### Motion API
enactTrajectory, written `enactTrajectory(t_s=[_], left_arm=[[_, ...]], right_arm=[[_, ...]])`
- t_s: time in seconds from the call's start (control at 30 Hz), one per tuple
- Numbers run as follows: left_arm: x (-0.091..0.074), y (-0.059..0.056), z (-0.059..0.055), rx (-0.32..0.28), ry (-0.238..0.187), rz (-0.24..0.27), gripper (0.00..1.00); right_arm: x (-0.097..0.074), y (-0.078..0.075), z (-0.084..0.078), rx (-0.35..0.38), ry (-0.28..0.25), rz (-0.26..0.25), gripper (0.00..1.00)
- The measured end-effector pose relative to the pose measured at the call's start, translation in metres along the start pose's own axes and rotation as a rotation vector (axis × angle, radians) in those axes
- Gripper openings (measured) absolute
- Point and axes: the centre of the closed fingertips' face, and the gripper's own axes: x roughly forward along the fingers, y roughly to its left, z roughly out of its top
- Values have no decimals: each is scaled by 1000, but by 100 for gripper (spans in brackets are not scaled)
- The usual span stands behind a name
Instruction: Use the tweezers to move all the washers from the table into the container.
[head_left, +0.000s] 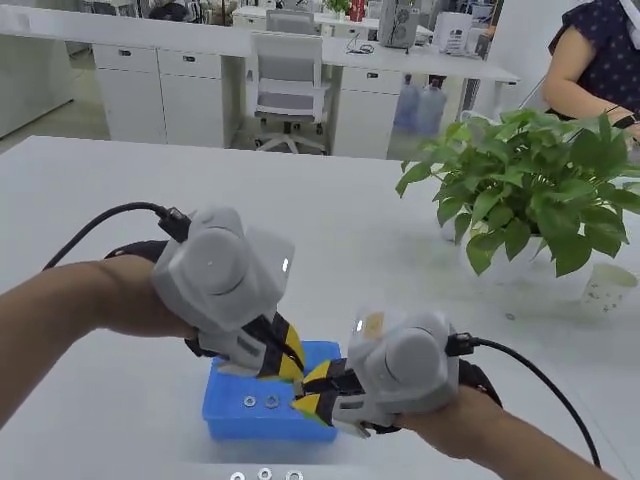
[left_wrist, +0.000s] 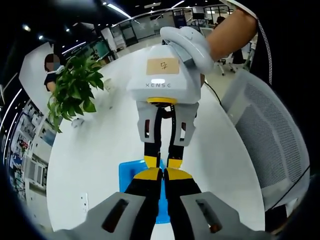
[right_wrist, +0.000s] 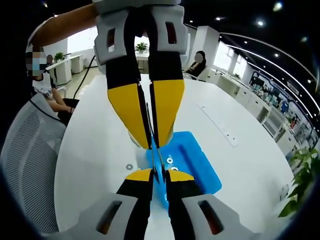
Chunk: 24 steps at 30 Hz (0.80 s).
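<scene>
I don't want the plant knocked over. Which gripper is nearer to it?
Right. The right gripper is at the side of the blue container toward the potted plant; the left gripper faces it from the opposite side.

Grey left gripper (head_left: 289, 366) and right gripper (head_left: 303, 398), black-cabled, yellow-and-black jaws, lettering possibly XENSE.

In the head view, looks forward and down from above and behind, close over the blue container (head_left: 225, 412) at the near edge of the white worktop (head_left: 350, 240). In the left gripper view, looks low along its own jaws, straight at the right gripper (left_wrist: 160, 161), very near. In the right gripper view, faces the opposite way, onto the left gripper (right_wrist: 151, 145), equally near. Shared across all three: container, worktop, potted plant (head_left: 530, 190).
</scene>
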Motion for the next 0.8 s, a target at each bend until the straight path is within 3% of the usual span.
enactTrajectory(t_s=[0.8], left_arm=[[24,-30,-11,-16,11,-58,6]], right_arm=[[11,31,-26,30,26,45,12]])
